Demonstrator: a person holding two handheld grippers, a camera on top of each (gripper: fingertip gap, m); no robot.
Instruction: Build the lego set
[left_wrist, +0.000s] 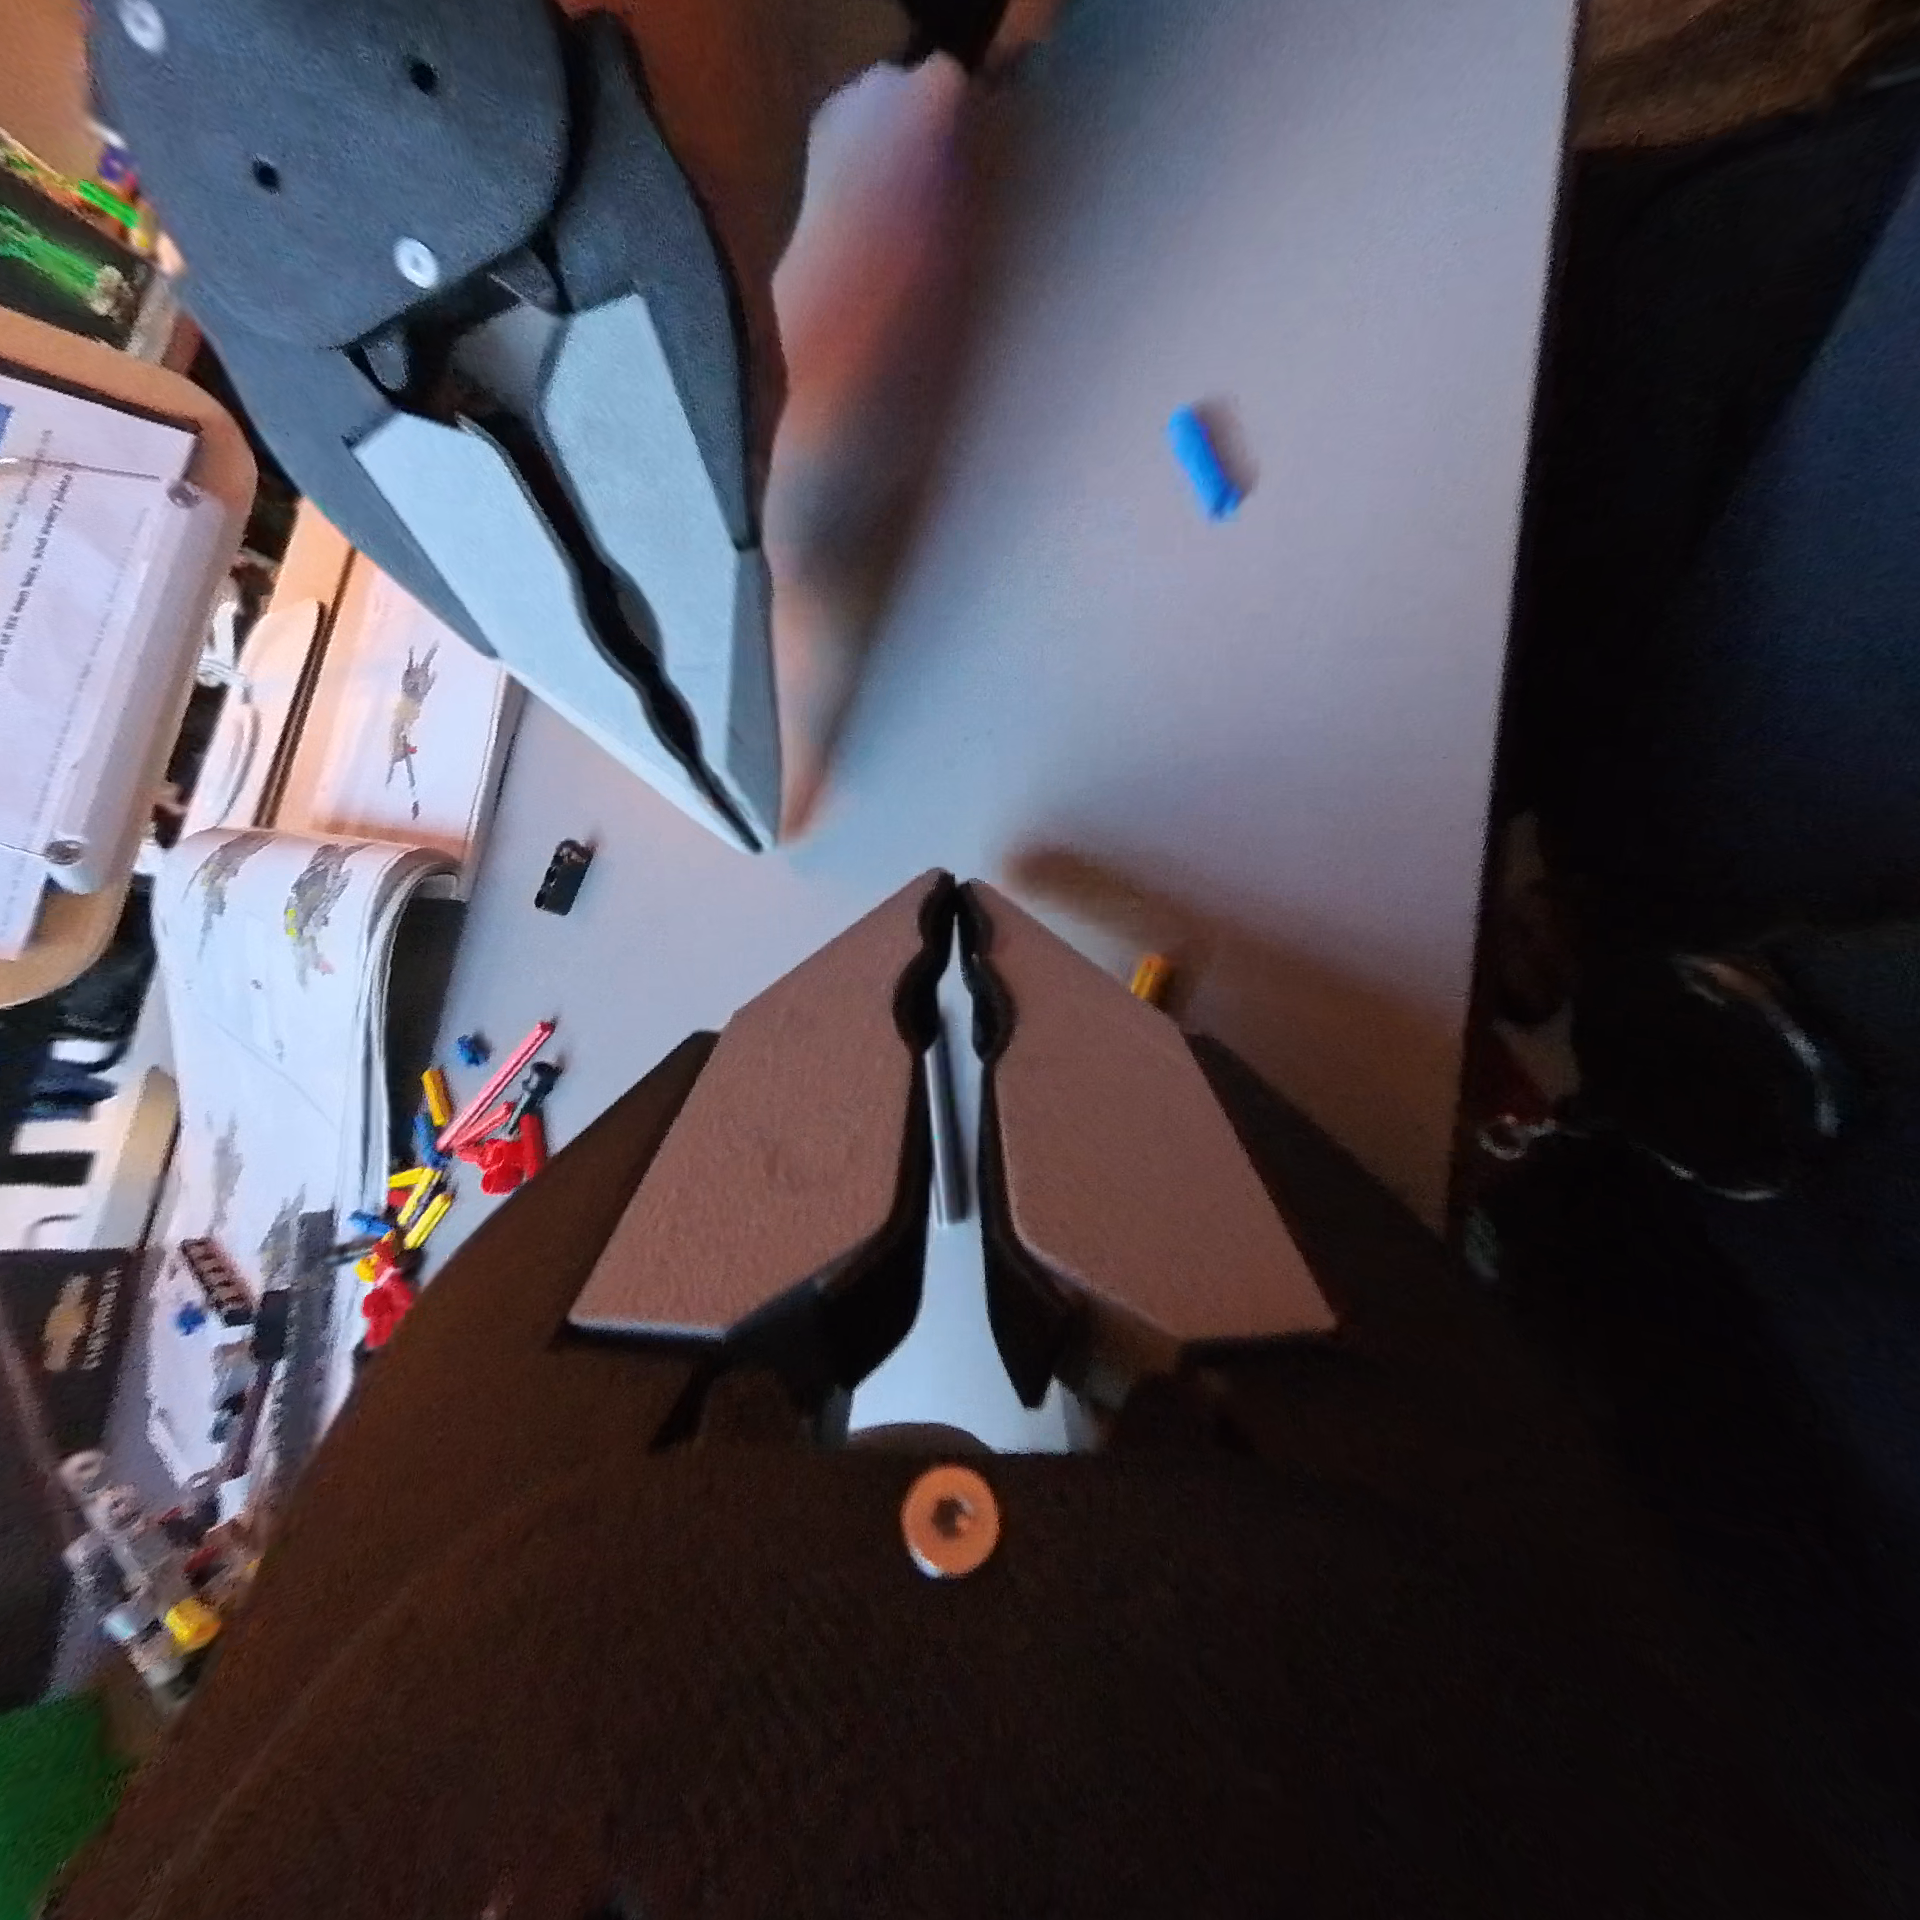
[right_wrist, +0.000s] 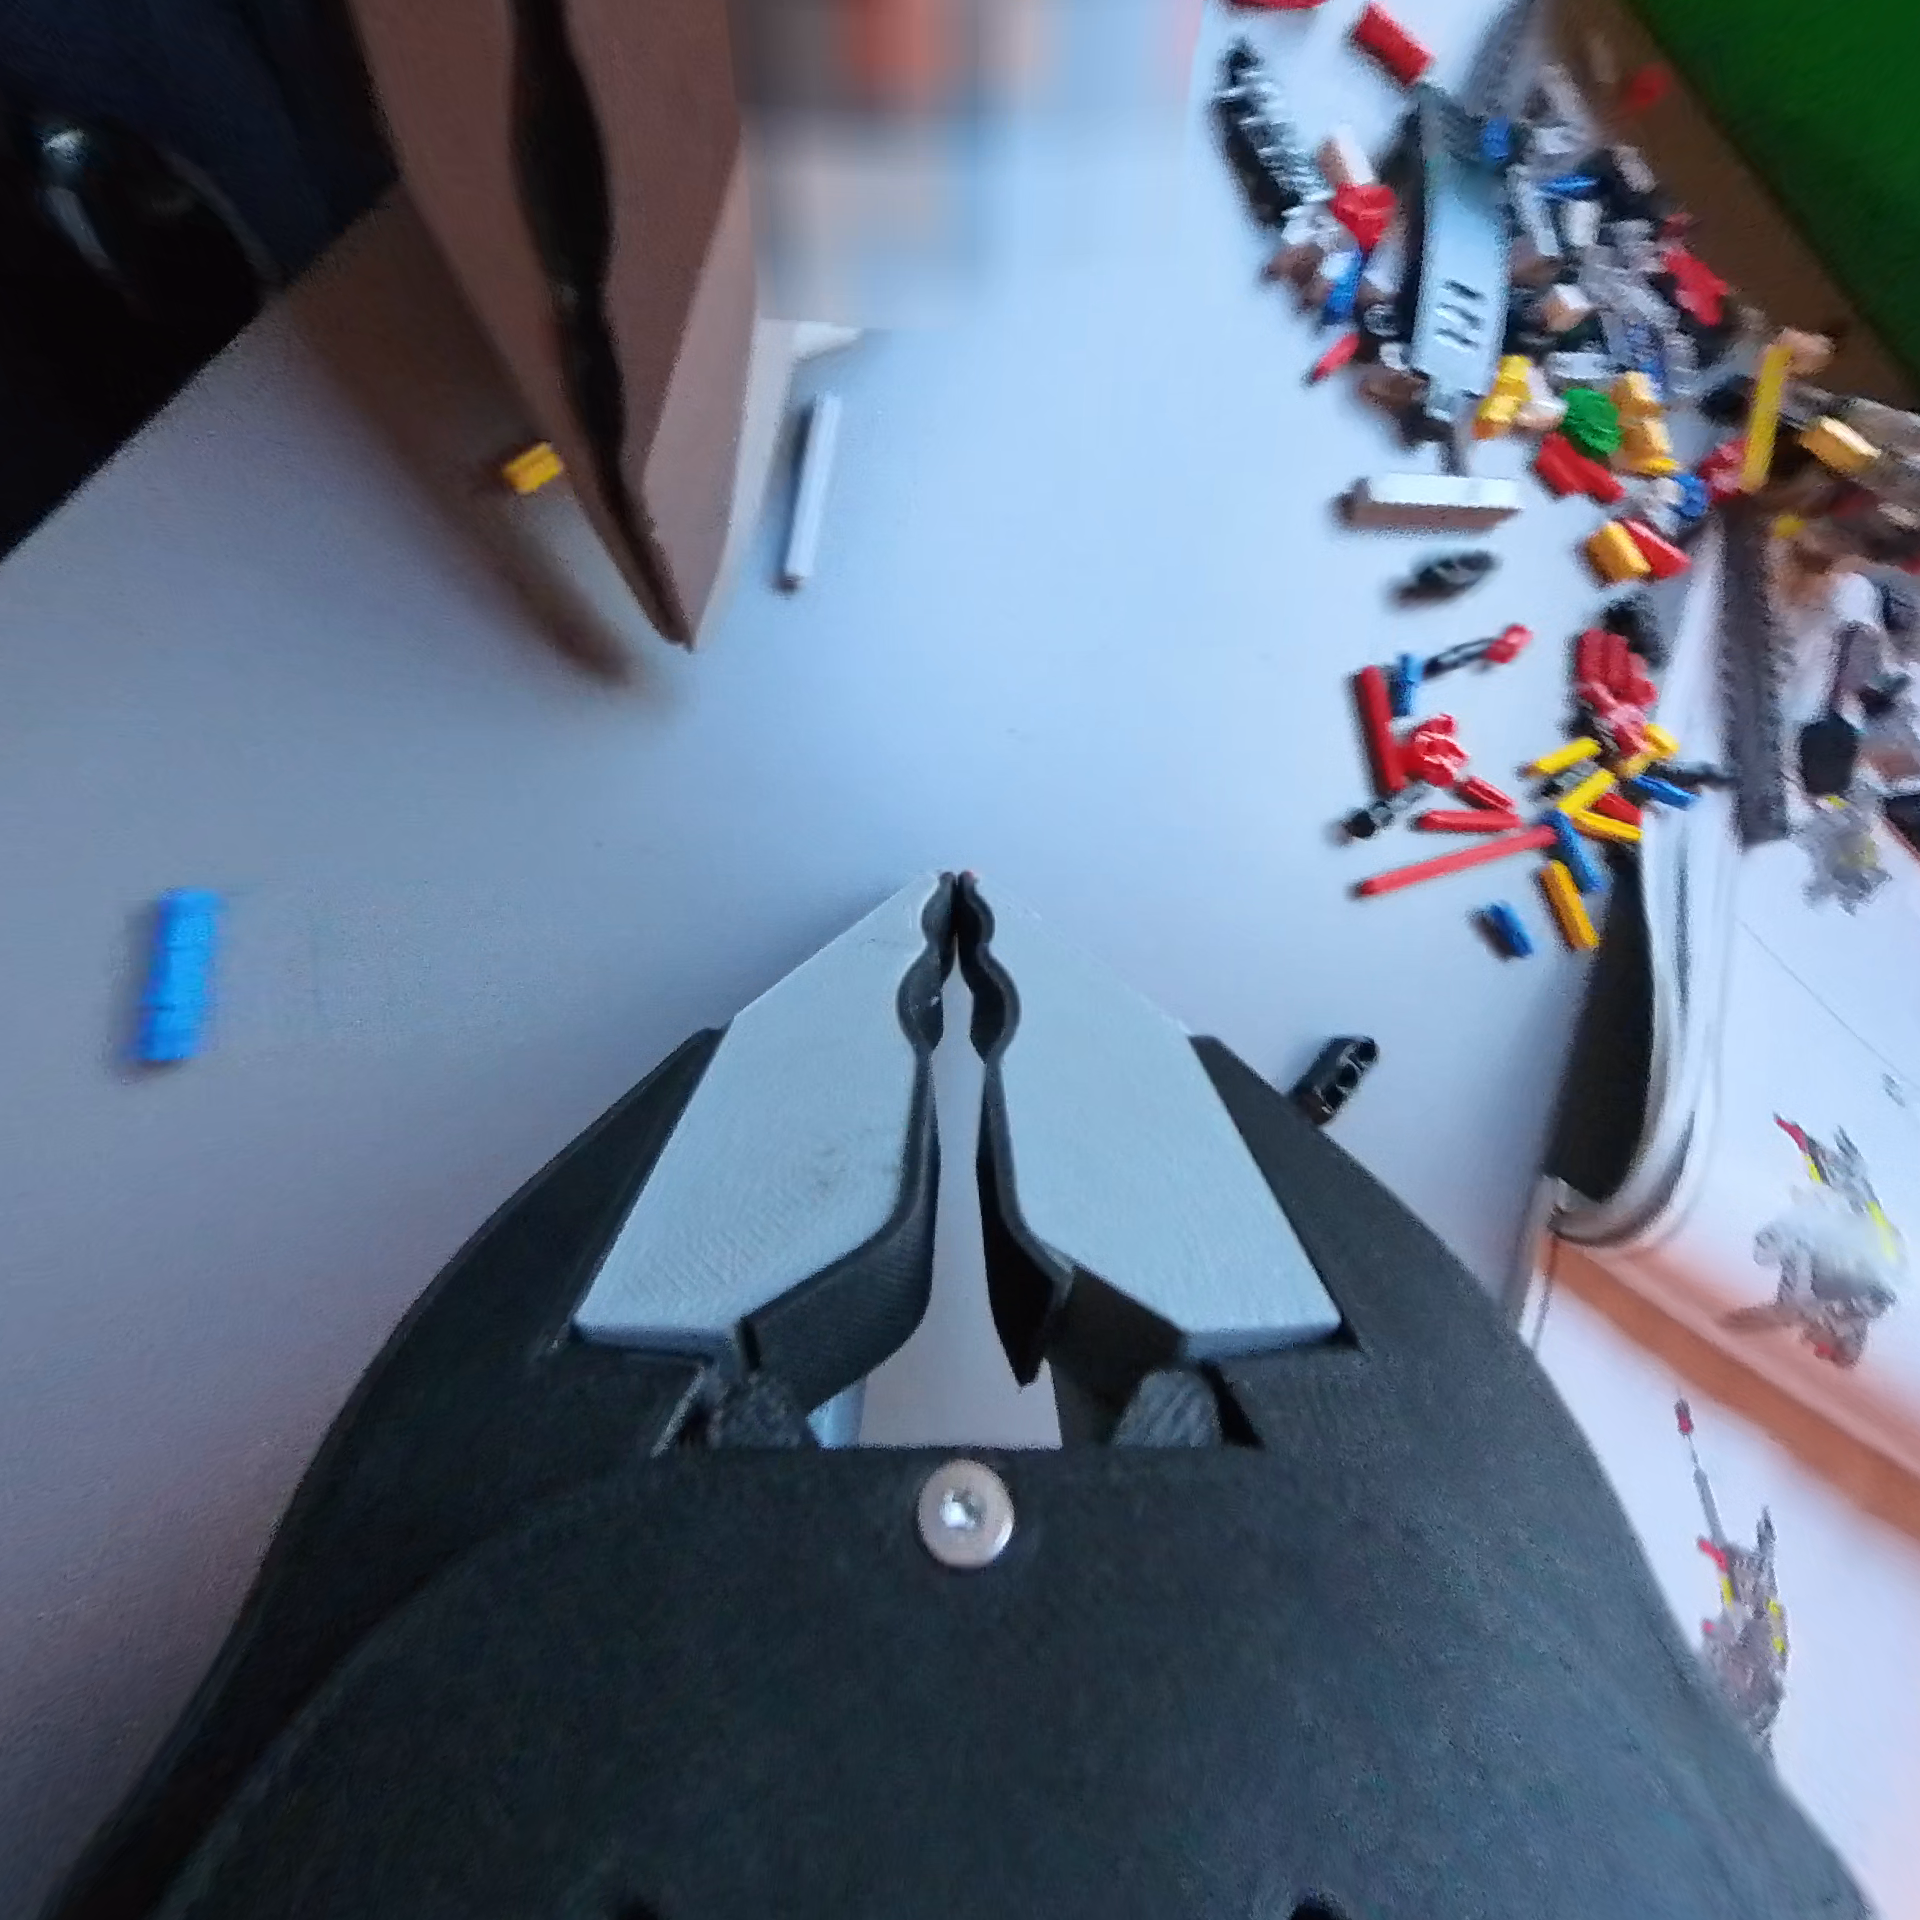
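Tongs of left gripper (left_wrist: 954, 883) pressed together at the tips, nothing seen pinched; same for right gripper (right_wrist: 956, 881), tips meeting over bare table (right_wrist: 1039, 644), the two noses near each other and apart. Under and beside the left fingers, lying loose on the table: thin grey rod (right_wrist: 808, 488), long axis running almost along those fingers; small yellow piece (right_wrist: 532, 468) on their other side, toward the table's dark-side edge. Near that same edge, blue ribbed piece (right_wrist: 179, 975), lengthwise roughly parallel to it. Beside the right gripper, short black piece (right_wrist: 1335, 1070); farther off, toward the booklet (right_wrist: 1766, 1143), heap of coloured pieces (right_wrist: 1558, 790). Probably hard plastic throughout: light, stiff, apt to slip or roll; best pinched across the narrow width, mid-length
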